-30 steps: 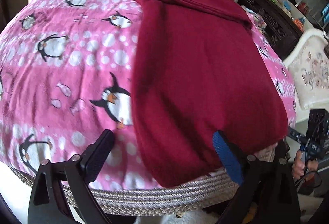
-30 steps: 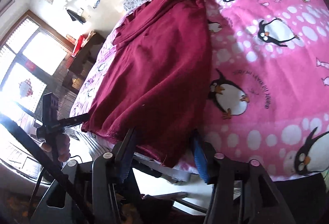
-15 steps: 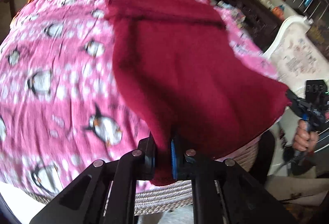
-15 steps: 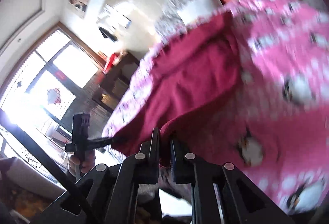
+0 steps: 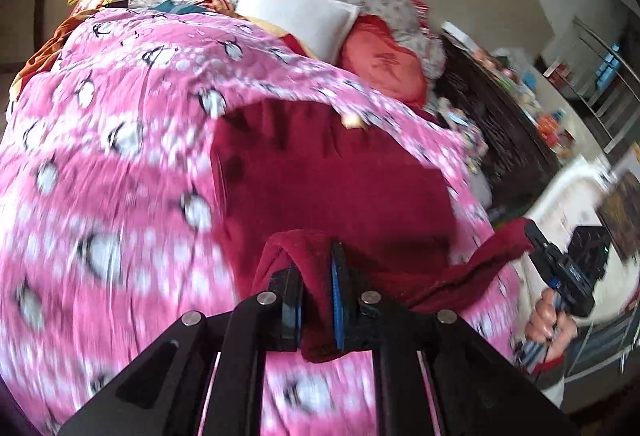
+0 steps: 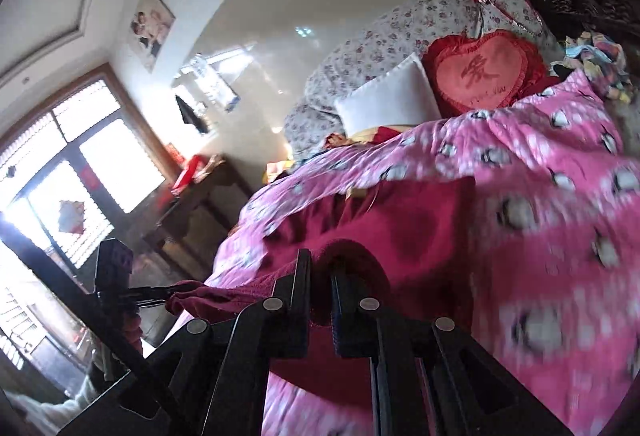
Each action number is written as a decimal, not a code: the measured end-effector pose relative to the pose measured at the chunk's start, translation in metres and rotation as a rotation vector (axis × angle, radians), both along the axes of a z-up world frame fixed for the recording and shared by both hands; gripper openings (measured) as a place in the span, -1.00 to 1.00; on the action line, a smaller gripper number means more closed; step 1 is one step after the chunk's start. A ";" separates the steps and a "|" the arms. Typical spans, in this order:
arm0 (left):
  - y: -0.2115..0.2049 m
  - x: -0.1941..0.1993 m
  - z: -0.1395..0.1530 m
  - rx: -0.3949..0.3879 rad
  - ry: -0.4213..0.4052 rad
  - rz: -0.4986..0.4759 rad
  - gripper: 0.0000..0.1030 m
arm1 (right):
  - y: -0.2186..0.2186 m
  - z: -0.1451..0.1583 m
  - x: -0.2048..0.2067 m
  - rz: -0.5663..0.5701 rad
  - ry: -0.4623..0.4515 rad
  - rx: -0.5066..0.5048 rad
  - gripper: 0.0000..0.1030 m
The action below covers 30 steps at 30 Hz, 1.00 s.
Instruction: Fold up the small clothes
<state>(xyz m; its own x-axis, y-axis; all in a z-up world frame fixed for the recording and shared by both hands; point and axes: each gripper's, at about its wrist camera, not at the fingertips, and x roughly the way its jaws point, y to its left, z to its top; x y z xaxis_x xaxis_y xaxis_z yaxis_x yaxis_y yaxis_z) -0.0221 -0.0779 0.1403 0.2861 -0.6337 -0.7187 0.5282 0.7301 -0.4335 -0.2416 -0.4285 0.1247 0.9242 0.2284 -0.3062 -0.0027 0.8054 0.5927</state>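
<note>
Ahead of both sets of fingers the pink penguin quilt (image 5: 100, 195) covers the bed and gives you a broad, soft bed to fold on, though it will drag at cloth pulled across it. On it lies your dark red garment (image 5: 328, 187), its far part spread flat beyond the fingertips and its near hem lifted off the quilt, hanging in a sagging line between your two tools. Judge it as light, limp knit fabric with no stiffness of its own: it will droop, crease and swing wherever you don't support it, and it is not fragile or slippery. Your left gripper (image 5: 316, 300) is clamped on one hem corner, cloth bunched between the pads; your right gripper (image 6: 320, 296) is pinched on the other corner in the same way. Corners are the right hold, so keep the hem taut between them
</note>
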 end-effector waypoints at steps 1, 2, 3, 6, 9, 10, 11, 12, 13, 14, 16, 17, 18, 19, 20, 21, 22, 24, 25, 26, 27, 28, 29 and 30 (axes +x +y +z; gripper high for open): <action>-0.007 0.014 -0.002 0.007 0.004 0.012 -0.80 | -0.007 0.000 0.016 -0.006 0.011 0.001 -0.84; -0.016 0.032 -0.004 0.011 0.013 0.024 -0.80 | -0.016 0.001 0.030 -0.014 0.016 -0.002 -0.84; -0.025 0.048 -0.007 0.019 0.013 0.029 -0.80 | -0.023 0.000 0.042 -0.021 0.019 -0.003 -0.84; -0.047 0.092 -0.017 0.026 0.018 0.065 -0.80 | -0.050 -0.005 0.086 -0.060 0.036 0.004 -0.84; -0.071 0.134 -0.039 0.047 0.053 0.067 -0.75 | -0.069 -0.027 0.132 -0.108 0.114 -0.011 -0.84; -0.075 0.144 -0.045 0.044 0.080 0.076 -0.75 | -0.074 -0.037 0.145 -0.135 0.150 -0.013 -0.81; -0.081 0.154 -0.052 0.046 0.113 0.070 -0.73 | -0.080 -0.046 0.154 -0.159 0.183 -0.005 -0.77; -0.084 0.160 -0.054 0.049 0.131 0.063 -0.72 | -0.084 -0.053 0.159 -0.175 0.211 0.000 -0.71; -0.084 0.162 -0.054 0.041 0.136 0.055 -0.71 | -0.085 -0.055 0.160 -0.184 0.222 -0.004 -0.71; -0.082 0.163 -0.050 0.027 0.134 0.045 -0.63 | -0.085 -0.053 0.156 -0.190 0.212 -0.009 -0.66; -0.073 0.161 -0.034 0.022 0.068 0.073 -0.08 | -0.081 -0.044 0.143 -0.197 0.172 -0.027 -0.22; -0.066 0.157 -0.024 0.023 0.007 0.124 0.48 | -0.078 -0.038 0.138 -0.216 0.162 -0.057 0.51; -0.052 0.154 -0.011 -0.010 -0.065 0.191 0.67 | -0.075 -0.031 0.131 -0.258 0.148 -0.096 0.70; -0.044 0.151 -0.005 -0.041 -0.079 0.205 0.67 | -0.073 -0.022 0.124 -0.295 0.124 -0.131 0.66; -0.039 0.150 0.000 -0.066 -0.064 0.198 0.67 | -0.070 -0.015 0.121 -0.289 0.118 -0.148 0.52; -0.034 0.147 0.002 -0.071 -0.040 0.188 0.67 | -0.067 -0.008 0.116 -0.273 0.118 -0.148 0.47; -0.031 0.142 0.005 -0.070 -0.040 0.188 0.67 | -0.064 -0.004 0.114 -0.262 0.118 -0.146 0.36; -0.035 0.128 0.008 -0.036 -0.088 0.169 0.67 | -0.047 0.001 0.115 -0.205 0.126 -0.204 0.10; -0.040 0.124 0.006 -0.013 -0.099 0.154 0.67 | -0.039 0.000 0.120 -0.192 0.149 -0.244 0.04; -0.045 0.119 0.003 0.012 -0.102 0.138 0.67 | -0.030 -0.003 0.127 -0.201 0.205 -0.306 0.04; -0.053 0.114 -0.002 0.042 -0.101 0.125 0.67 | -0.026 -0.007 0.133 -0.209 0.232 -0.332 0.04; -0.061 0.114 -0.009 0.060 -0.099 0.123 0.67 | -0.024 -0.011 0.137 -0.213 0.245 -0.346 0.04; -0.066 0.113 -0.015 0.076 -0.098 0.122 0.67 | -0.024 -0.015 0.141 -0.221 0.251 -0.346 0.04; -0.074 0.113 -0.023 0.099 -0.096 0.122 0.67 | -0.025 -0.018 0.144 -0.226 0.260 -0.343 0.04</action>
<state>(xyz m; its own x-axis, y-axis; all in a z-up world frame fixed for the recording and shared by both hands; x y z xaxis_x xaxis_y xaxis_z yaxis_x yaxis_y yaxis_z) 0.0907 -0.1519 0.1169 0.4269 -0.5174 -0.7416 0.4687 0.8280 -0.3079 -0.0976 -0.4534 0.1065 0.8219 -0.1235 -0.5560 0.3078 0.9177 0.2511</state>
